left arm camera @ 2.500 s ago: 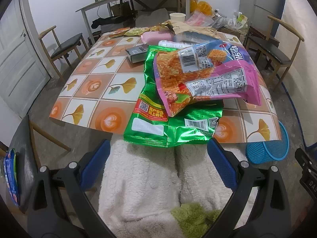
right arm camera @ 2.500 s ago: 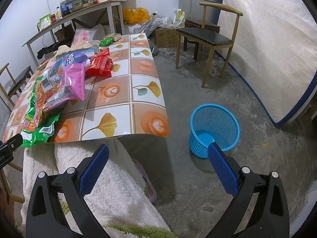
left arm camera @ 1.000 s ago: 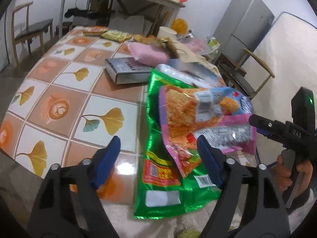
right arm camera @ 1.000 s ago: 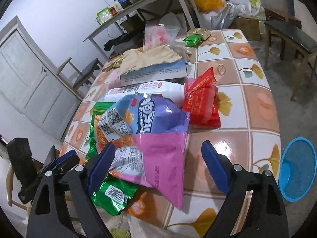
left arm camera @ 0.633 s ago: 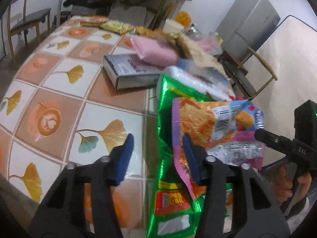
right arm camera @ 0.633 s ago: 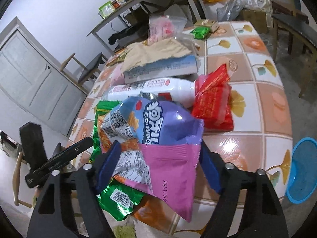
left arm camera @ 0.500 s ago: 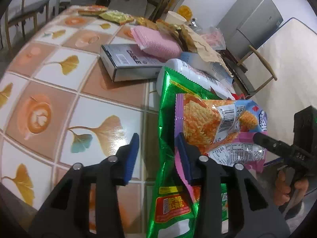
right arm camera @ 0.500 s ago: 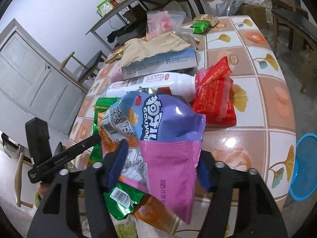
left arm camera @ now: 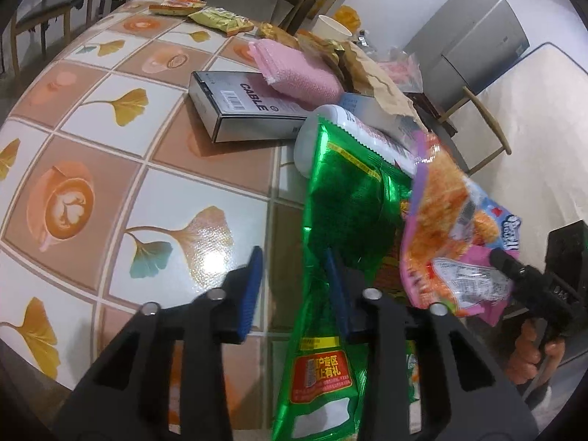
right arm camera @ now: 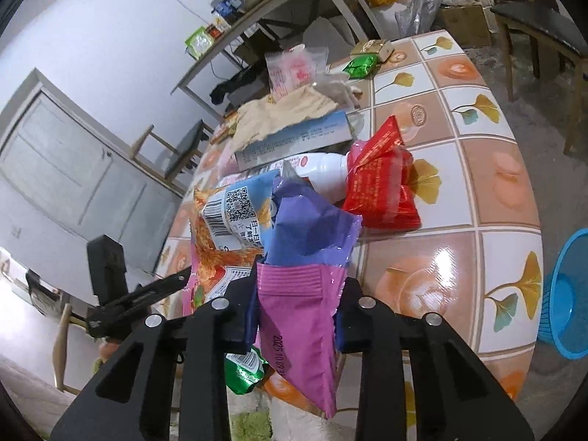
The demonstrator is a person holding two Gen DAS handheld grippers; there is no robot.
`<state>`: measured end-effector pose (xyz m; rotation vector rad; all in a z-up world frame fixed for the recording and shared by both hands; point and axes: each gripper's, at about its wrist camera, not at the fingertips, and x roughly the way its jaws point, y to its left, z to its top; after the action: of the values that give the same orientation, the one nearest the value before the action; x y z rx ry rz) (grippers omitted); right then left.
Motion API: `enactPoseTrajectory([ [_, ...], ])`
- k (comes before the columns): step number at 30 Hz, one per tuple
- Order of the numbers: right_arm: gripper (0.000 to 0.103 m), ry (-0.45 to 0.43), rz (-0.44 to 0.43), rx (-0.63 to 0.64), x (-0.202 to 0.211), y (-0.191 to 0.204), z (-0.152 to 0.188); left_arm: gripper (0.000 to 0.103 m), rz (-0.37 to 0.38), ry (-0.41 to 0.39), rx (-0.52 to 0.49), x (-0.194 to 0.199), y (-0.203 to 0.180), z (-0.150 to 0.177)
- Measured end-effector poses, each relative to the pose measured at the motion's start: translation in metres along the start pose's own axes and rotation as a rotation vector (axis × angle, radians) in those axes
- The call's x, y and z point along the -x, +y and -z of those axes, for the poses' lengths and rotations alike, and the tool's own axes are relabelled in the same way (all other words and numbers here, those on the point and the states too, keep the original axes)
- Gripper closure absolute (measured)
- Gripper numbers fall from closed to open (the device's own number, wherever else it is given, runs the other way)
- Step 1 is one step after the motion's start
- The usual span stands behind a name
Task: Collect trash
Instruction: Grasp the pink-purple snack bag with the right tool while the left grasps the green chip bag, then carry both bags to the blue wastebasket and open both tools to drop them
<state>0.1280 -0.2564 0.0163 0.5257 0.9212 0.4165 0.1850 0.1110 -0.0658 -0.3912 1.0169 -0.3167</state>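
The right hand-held gripper, jaws just closed in, pinches the pink-and-purple crinkly snack bag by its sealed end to lift it off the tabletop, while the left hand-held gripper, also narrowing, straddles the shiny green foil bag's edge, grip uncertain.

left wrist: close, angled down | right wrist: same | shared: table

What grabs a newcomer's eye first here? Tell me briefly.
The pink and purple snack bag, pinched in the right tool at the table's near edge. Beside it the shiny green bag lies at the left tool, whose jaws have just been closing.
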Motion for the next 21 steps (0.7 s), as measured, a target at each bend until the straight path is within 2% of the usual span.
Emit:
enactPoseTrajectory([
  [1,0.073,-0.010,-0.005,-0.006,0.004,-0.002,0.001,0.078,-0.008,-0.002,-0.003,0.000,-0.001,0.001],
  [3,0.073,-0.025,-0.011,-0.012,0.011,-0.003,0.003,0.091,-0.005,-0.007,-0.012,-0.001,-0.006,0.001],
  [9,0.073,-0.080,-0.030,-0.021,0.038,-0.012,0.015,0.096,-0.030,-0.041,-0.054,0.014,-0.019,0.008],
  [14,0.073,-0.136,-0.098,-0.045,0.062,-0.031,0.027,0.099,-0.038,-0.070,-0.028,0.043,-0.030,0.020],
  [18,0.073,-0.199,-0.204,-0.117,0.083,-0.064,0.036,0.099,0.001,-0.087,-0.012,0.068,-0.049,0.027],
  [21,0.073,-0.259,-0.212,-0.173,0.107,-0.094,0.043,0.099,0.054,-0.102,-0.041,0.076,-0.079,0.024],
])
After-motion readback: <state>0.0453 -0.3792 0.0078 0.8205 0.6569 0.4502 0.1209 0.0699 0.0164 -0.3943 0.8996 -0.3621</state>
